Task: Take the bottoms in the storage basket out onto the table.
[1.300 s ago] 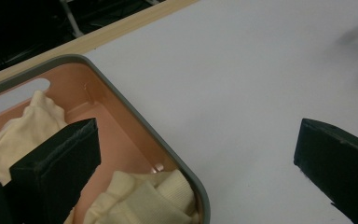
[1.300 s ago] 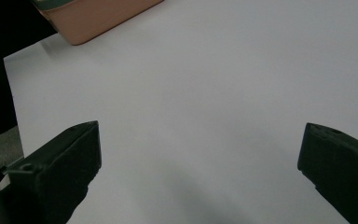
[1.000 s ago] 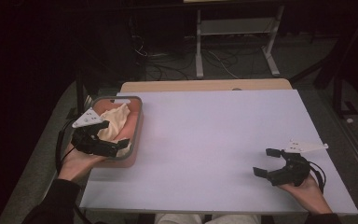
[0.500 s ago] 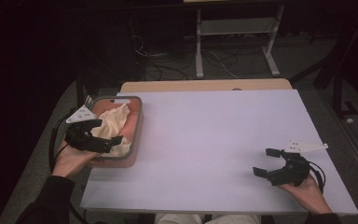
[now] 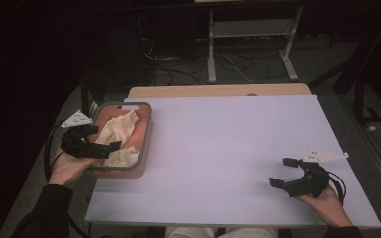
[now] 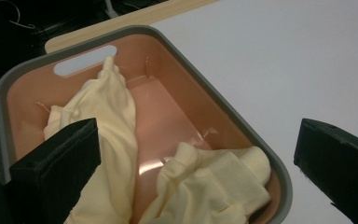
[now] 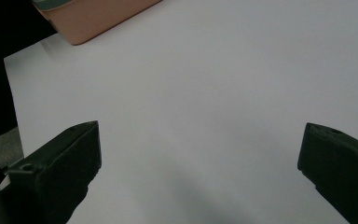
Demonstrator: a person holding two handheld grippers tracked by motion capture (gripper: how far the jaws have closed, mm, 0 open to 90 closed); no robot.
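Note:
A pink basket with a grey rim (image 5: 150, 124) stands at the left end of the white table (image 5: 228, 144). A cream cloth (image 5: 119, 126) lies crumpled inside it, and the left gripper view shows the basket rim (image 6: 223, 108), the cloth (image 6: 112, 116) and a ribbed knit end (image 6: 219, 182) near the front corner. My left gripper (image 5: 106, 139) hovers over the basket's near left side, jaws wide open around nothing (image 6: 196, 144). My right gripper (image 5: 283, 172) rests low over the table's near right part, open and empty (image 7: 198, 144). A corner of the basket (image 7: 98, 16) shows far off.
A wooden tabletop edge (image 5: 218, 90) runs behind the white table. Beyond it, a white metal stand (image 5: 248, 34) and cables lie on the dark floor. Bare white tabletop stretches between the basket and my right gripper.
My left gripper has drawn back a little to the left, from over the cloth toward the basket's left rim. The right gripper has stayed still.

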